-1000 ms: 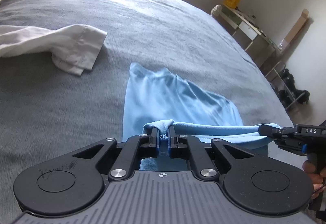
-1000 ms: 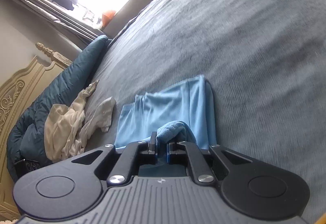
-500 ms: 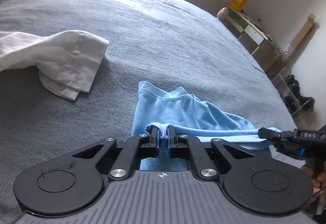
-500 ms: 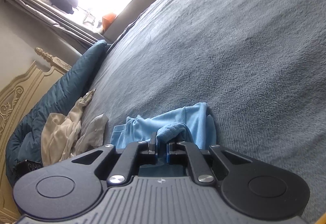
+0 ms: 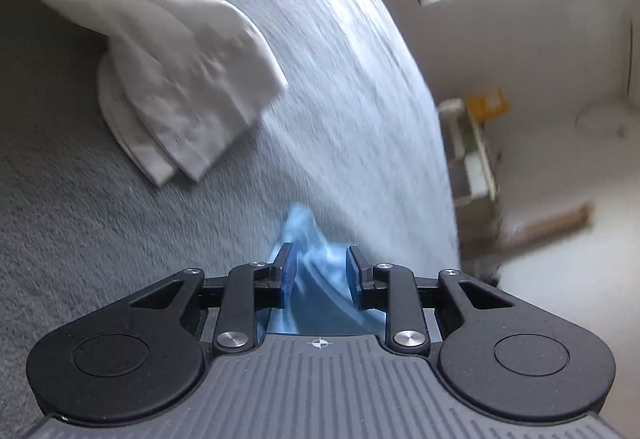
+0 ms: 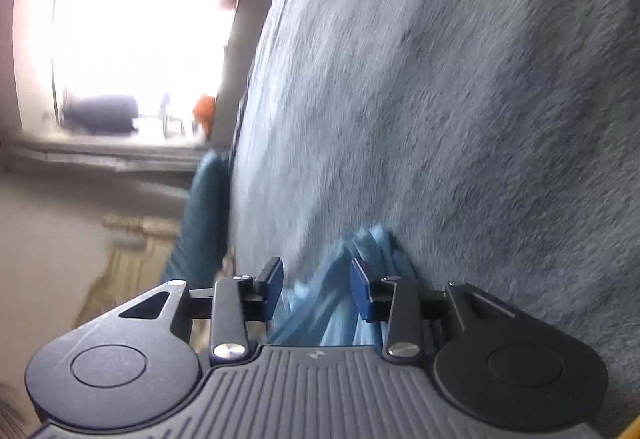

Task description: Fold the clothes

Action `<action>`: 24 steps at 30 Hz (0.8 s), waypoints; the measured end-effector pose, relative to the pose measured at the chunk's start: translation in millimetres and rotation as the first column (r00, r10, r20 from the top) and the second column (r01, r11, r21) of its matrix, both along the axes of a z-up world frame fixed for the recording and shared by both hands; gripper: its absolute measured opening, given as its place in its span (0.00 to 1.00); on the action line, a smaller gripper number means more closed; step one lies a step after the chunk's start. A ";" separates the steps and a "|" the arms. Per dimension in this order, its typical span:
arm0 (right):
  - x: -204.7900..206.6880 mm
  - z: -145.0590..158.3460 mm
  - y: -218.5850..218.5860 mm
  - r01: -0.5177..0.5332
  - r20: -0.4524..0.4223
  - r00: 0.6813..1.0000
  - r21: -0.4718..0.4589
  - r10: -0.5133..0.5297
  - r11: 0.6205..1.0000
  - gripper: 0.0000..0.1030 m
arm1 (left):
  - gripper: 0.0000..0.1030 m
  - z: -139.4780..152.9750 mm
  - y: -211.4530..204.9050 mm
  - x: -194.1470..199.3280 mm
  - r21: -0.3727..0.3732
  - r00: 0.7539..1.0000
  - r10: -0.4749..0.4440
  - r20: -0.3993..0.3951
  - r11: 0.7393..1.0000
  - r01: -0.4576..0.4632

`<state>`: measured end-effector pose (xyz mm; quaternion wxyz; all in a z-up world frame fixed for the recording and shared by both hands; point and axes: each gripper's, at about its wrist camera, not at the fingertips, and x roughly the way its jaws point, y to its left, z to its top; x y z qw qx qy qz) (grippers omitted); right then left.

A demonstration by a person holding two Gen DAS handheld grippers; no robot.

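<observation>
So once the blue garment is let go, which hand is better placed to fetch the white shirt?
Left, probably. The white shirt lies just ahead of the left gripper, whose fingers are opening around the blue garment. The right wrist view shows no white shirt.

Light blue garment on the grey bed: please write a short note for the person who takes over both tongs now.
Left tongs: jaws opening, the light blue soft fabric garment lies loose between them, not pinched.
Right tongs: jaws opening too, same blue cloth between them.
Garment lies bunched on the grey fleece bedcover; a white cotton shirt lies apart, up left.
Done: fold brought down, release under way.
Left: withdraw both tongs, check the fold, probably fold the white shirt next.
</observation>
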<state>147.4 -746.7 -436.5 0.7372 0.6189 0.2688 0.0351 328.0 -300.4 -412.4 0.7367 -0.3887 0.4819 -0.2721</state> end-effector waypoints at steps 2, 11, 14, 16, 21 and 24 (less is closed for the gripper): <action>-4.2 6.3 -1.5 0.025 0.013 1.000 -0.027 -0.025 0.999 0.41 | 0.26 9.4 3.7 -3.1 0.024 0.999 0.014 0.041 1.000 -0.015; 7.1 79.8 51.3 -0.270 -0.129 0.961 -0.637 0.245 0.722 0.40 | 0.33 50.1 -50.6 -48.1 0.570 0.806 -0.472 0.357 0.794 0.212; 11.8 78.4 52.4 -0.313 -0.193 0.948 -0.701 0.251 0.641 0.41 | 0.34 44.6 -63.1 -52.6 0.653 0.738 -0.564 0.371 0.723 0.225; 15.6 75.8 50.2 -0.332 -0.215 0.942 -0.710 0.257 0.621 0.41 | 0.34 40.8 -67.0 -48.7 0.668 0.718 -0.592 0.366 0.704 0.239; 19.3 74.9 50.9 -0.357 -0.238 0.932 -0.724 0.273 0.590 0.41 | 0.34 40.1 -74.3 -46.8 0.712 0.668 -0.644 0.373 0.661 0.240; 22.2 74.0 50.0 -0.368 -0.240 0.928 -0.720 0.286 0.588 0.41 | 0.34 39.7 -77.6 -41.9 0.726 0.646 -0.676 0.355 0.635 0.266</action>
